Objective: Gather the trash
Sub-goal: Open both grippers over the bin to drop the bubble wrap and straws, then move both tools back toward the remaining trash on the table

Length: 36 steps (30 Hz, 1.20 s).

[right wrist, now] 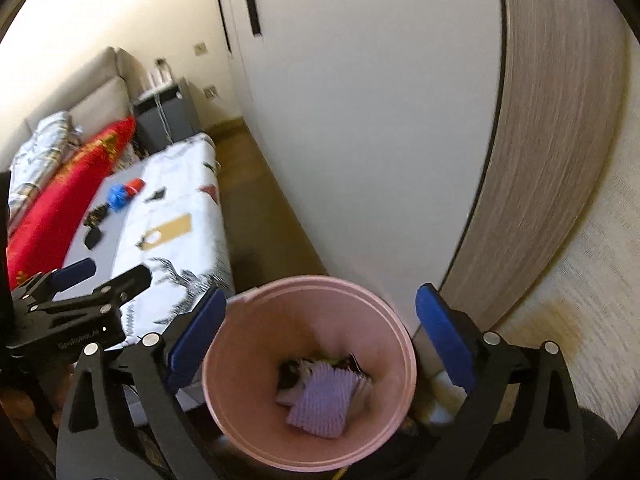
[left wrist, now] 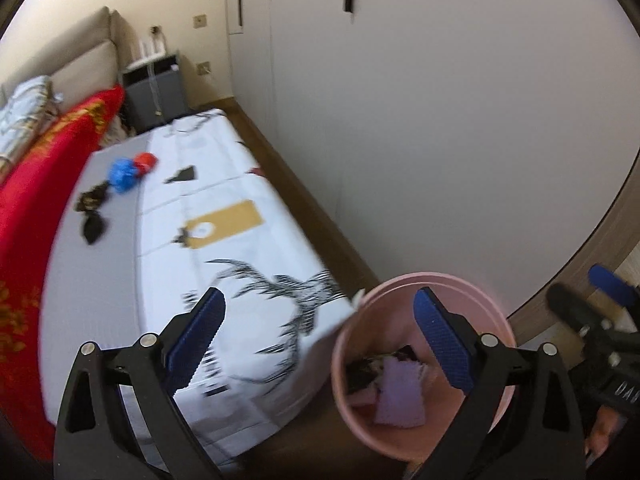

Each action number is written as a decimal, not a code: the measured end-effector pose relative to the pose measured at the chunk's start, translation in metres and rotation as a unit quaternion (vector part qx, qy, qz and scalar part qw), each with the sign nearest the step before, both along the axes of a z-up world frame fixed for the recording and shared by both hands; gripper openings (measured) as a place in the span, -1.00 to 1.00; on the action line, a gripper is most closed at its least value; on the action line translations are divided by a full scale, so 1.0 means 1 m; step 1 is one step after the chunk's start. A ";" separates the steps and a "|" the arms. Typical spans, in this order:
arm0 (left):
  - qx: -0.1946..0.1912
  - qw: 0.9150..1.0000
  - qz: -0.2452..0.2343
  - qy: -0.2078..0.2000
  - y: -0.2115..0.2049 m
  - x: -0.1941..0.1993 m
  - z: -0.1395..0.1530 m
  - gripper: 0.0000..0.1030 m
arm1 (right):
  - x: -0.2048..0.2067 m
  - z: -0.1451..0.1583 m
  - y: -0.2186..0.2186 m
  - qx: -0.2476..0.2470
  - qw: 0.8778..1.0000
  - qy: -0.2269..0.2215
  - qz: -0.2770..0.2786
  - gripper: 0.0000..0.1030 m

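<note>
Hovering over the pink bin (right wrist: 256,432), both the left hand-held gripper (left wrist: 320,336) and right hand-held gripper (right wrist: 320,336) gape wide, empty; purple trash (right wrist: 324,404) lies inside.

Pink bin (right wrist: 256,412), lilac wrapper (right wrist: 324,408) inside

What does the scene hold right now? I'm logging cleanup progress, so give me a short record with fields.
bin: pink bin on the floor beside the bed
bin contents: purple piece on darker scraps
left gripper: open, empty
right gripper: open, empty, above the bin
still on bed: blue wad, red wad, dark scraps
</note>
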<state>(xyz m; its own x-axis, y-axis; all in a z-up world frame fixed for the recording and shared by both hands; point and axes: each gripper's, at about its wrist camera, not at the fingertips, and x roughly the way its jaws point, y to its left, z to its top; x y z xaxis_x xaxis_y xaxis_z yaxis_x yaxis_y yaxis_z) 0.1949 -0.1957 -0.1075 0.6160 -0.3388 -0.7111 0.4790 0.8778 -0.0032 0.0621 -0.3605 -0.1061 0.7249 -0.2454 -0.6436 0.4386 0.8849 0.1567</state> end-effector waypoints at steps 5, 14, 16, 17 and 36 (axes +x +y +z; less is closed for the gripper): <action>-0.009 0.999 0.039 -0.017 0.044 -0.018 0.041 0.79 | -0.033 0.029 0.015 0.024 0.999 -0.048 0.008 0.87; 0.001 0.990 0.127 -0.065 0.152 -0.094 0.089 0.85 | -0.082 0.071 0.084 0.071 0.991 -0.090 0.066 0.90; -0.012 0.986 0.153 -0.070 0.176 -0.113 0.094 0.85 | -0.090 0.078 0.103 0.062 0.990 -0.093 0.086 0.90; -0.020 0.983 0.166 -0.071 0.188 -0.123 0.096 0.85 | -0.093 0.082 0.114 0.052 0.989 -0.095 0.101 0.90; -0.065 0.974 0.197 -0.090 0.235 -0.175 0.105 0.85 | -0.114 0.112 0.157 0.026 0.983 -0.104 0.148 0.90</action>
